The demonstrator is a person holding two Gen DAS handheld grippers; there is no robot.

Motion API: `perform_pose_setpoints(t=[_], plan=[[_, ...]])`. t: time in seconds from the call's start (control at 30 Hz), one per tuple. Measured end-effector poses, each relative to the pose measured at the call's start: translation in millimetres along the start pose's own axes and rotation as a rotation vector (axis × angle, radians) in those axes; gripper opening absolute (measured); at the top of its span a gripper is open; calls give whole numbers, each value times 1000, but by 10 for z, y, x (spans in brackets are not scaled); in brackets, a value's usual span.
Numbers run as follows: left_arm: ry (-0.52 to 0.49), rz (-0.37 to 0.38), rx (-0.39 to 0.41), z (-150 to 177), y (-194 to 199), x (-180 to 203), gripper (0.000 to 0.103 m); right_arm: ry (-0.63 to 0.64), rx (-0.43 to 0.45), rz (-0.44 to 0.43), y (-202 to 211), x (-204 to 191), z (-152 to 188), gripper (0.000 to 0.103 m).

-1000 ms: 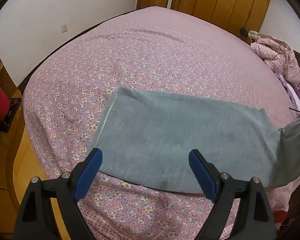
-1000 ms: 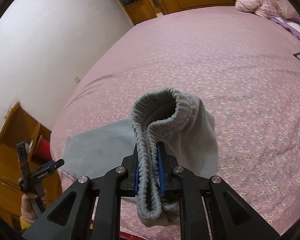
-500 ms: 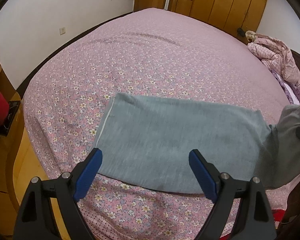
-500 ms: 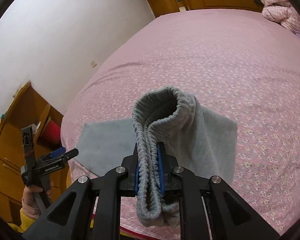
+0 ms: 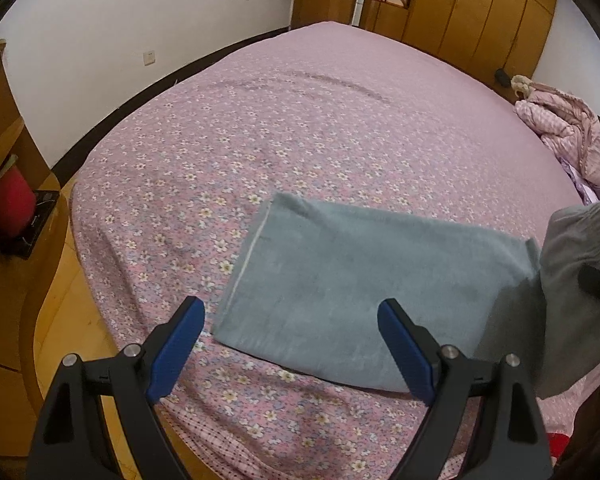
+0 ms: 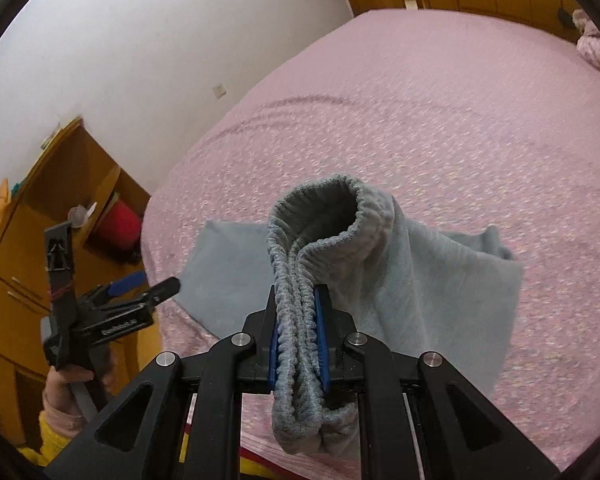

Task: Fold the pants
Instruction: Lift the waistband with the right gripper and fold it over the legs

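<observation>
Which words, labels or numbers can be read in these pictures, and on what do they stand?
None can be read.
White lettering on the left claw, seen from the right wrist camera: too blurred to read.
A small white mark on the right claw, at the picture's edge: too small.
</observation>
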State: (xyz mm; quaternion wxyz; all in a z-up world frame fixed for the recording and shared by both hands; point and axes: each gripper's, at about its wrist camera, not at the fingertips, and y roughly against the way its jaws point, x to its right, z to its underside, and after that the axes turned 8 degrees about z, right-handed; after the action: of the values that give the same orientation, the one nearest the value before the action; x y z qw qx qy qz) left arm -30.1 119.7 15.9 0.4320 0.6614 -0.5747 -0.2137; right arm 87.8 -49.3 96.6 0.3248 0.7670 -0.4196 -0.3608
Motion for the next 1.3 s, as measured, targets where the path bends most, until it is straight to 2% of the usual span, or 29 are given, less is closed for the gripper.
perform_pose_setpoints(t=[0.27,0.5,0.63,0.9,1.0,1.07,1.13,1.3], plan=[[21,-5,3,-16,-65,-142,91,85,-21,-25,-177,-450,-137,16],[48,22,1,16,-101,-303,91,167,-90,-26,-526,-843,-222,16],[40,51,-13,47,-123,-341,91,172,-134,-31,-723,-983,-262,16],[63,31,-25,93,-189,-450,91,217,-167,-35,-1123,-1320,-326,16],[80,24,-27,136,-181,-518,91,236,-197,-31,-1303,-1412,-305,22],[89,21,-28,154,-184,-541,91,208,-219,-57,-1392,-1425,-300,32],[99,16,-30,180,-169,-568,91,185,-219,-80,-1414,-1429,-308,36],[98,1,-28,254,-82,-599,91,178,-187,-150,-1293,-1388,-344,36]])
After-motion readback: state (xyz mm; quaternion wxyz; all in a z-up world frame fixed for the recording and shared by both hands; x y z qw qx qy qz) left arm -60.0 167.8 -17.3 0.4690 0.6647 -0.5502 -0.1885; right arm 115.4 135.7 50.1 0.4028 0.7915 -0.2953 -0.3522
